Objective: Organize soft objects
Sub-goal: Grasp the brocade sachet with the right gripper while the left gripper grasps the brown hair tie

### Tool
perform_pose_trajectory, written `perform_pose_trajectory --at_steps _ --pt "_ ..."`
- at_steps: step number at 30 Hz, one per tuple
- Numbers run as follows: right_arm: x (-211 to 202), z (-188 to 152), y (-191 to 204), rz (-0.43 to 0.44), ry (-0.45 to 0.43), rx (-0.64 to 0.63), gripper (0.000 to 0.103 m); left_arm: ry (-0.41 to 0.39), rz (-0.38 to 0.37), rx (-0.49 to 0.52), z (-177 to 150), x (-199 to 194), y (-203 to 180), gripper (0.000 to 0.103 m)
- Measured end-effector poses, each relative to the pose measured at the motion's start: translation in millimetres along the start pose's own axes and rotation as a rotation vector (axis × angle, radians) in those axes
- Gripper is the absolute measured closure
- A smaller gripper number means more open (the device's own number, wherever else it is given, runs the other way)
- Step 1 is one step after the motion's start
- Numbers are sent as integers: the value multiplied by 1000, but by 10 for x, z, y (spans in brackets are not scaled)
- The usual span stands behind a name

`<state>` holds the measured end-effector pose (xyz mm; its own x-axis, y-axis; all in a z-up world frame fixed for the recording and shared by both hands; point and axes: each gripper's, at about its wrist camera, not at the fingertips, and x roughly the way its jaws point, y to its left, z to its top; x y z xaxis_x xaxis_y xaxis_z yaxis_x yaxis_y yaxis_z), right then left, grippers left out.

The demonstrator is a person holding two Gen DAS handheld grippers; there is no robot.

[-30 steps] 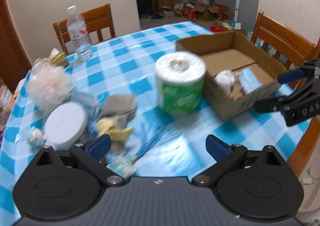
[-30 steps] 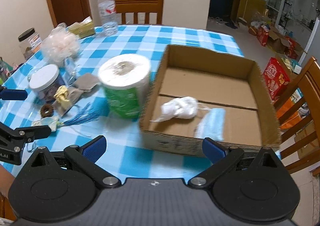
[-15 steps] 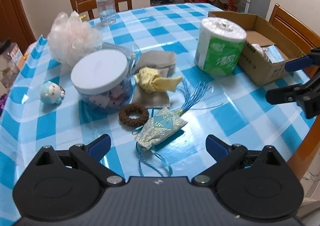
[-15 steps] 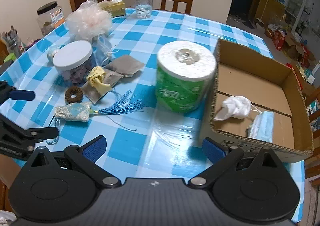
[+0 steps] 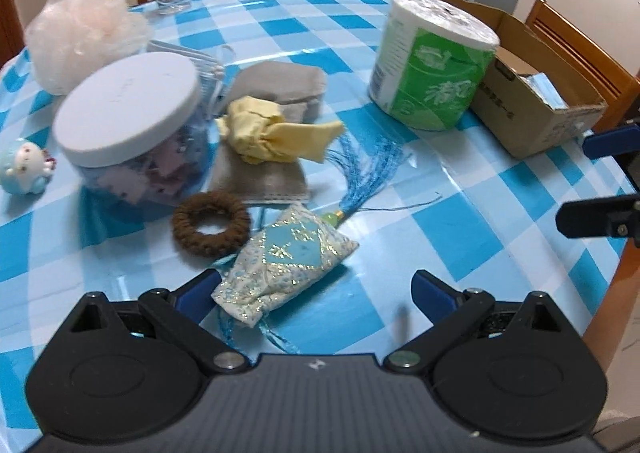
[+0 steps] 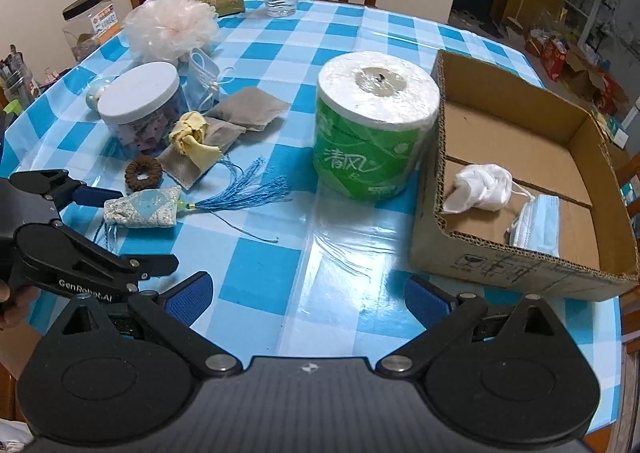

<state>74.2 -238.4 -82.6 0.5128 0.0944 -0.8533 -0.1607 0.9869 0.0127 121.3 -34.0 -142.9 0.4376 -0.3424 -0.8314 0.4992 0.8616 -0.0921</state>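
In the left wrist view, the table (image 5: 280, 19) wore a blue-checked cloth, with wooden chairs and a cluttered room behind. The left gripper (image 5: 314, 293) hung with jaws spread wide, the embroidered sachet (image 5: 286, 259) lying between them against the left pad, ungripped. In the right wrist view, the right gripper (image 6: 306, 299) hovered released and empty near the cardboard box (image 6: 520, 265), which held a white cloth (image 6: 482, 189) and face mask (image 6: 538, 221).
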Motion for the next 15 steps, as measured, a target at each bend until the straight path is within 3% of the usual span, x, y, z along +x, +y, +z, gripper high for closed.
perform_pose_trajectory --at_steps 9,15 --pt "10 26 -78 -9 0 5 0 21 -141 67 15 20 -331 3" --pt "83 78 -31 1 8 -8 0 -4 -58 106 -32 -122 -339 3"
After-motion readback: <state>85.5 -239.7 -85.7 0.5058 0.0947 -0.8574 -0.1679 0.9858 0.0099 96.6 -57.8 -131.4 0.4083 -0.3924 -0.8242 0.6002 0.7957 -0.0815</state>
